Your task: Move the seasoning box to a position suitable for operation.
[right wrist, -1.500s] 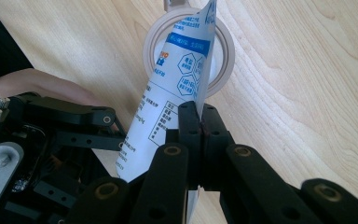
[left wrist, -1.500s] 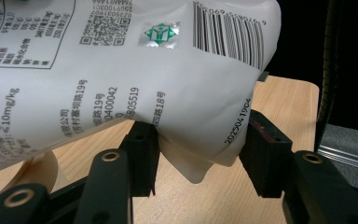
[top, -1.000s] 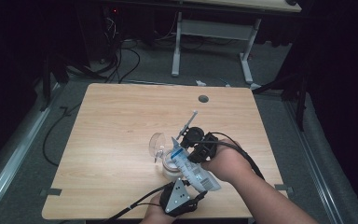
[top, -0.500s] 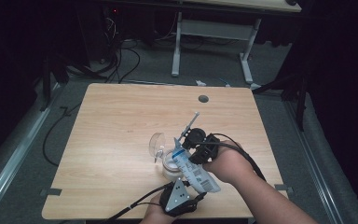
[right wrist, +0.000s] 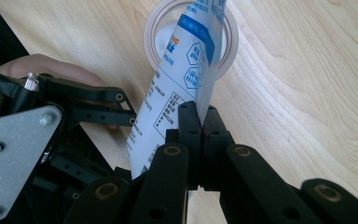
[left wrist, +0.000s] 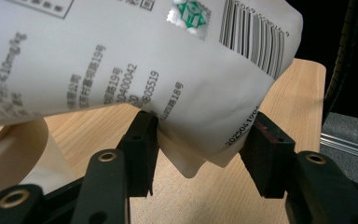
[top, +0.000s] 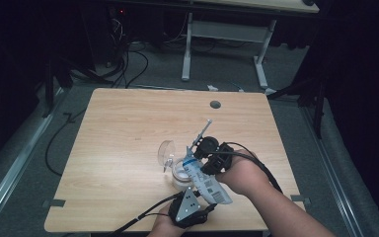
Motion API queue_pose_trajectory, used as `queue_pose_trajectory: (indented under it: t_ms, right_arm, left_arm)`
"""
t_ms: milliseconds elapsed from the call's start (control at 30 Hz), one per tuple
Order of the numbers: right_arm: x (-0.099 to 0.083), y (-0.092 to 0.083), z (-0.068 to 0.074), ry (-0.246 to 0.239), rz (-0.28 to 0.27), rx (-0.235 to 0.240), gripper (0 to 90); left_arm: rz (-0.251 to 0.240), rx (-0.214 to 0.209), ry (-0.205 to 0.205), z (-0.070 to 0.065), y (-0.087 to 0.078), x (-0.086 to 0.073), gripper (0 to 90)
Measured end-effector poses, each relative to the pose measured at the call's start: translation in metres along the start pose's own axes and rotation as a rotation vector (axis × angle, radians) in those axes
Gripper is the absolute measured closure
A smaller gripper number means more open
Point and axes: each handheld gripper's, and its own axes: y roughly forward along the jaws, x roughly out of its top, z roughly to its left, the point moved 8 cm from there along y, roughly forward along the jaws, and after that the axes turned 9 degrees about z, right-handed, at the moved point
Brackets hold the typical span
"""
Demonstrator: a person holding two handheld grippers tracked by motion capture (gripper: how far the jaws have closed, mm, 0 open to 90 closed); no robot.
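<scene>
A white and blue printed pouch (top: 206, 181) tilts with its upper end inside a clear plastic cup (top: 179, 174) near the table's front edge. In the right gripper view the pouch (right wrist: 182, 70) dips into the cup's rim (right wrist: 234, 51). My right gripper (right wrist: 200, 112) is shut on the pouch's side edge; in the high view it (top: 200, 162) comes in from the right. My left gripper (left wrist: 200, 135) has the pouch's bottom corner (left wrist: 191, 140) between its wide-set jaws, with both pads against the pouch. From above, the left gripper (top: 201, 191) sits below the cup.
A clear domed lid (top: 167, 150) lies on the wooden table (top: 128, 123) just left of the cup. A round cable hole (top: 215, 104) is at the table's far side. Cables trail off the front edge (top: 143, 219). Dark floor and a desk frame (top: 227, 34) lie beyond.
</scene>
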Motion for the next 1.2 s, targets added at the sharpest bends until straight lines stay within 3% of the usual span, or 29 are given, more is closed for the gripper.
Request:
queue_pose_trajectory:
  t_ms: [567,1200]
  right_arm:
    - [-0.0022,0.0005,-0.0021,0.004,0.0,-0.002,89.7]
    - [-0.0036,-0.0031,-0.0051,0.011,0.0,-0.008,89.7]
  left_arm:
    - [0.009,-0.003,-0.012,0.0019,0.0006,-0.0016,48.9]
    - [0.013,-0.019,-0.021,0.0028,-0.0037,-0.0022,40.4]
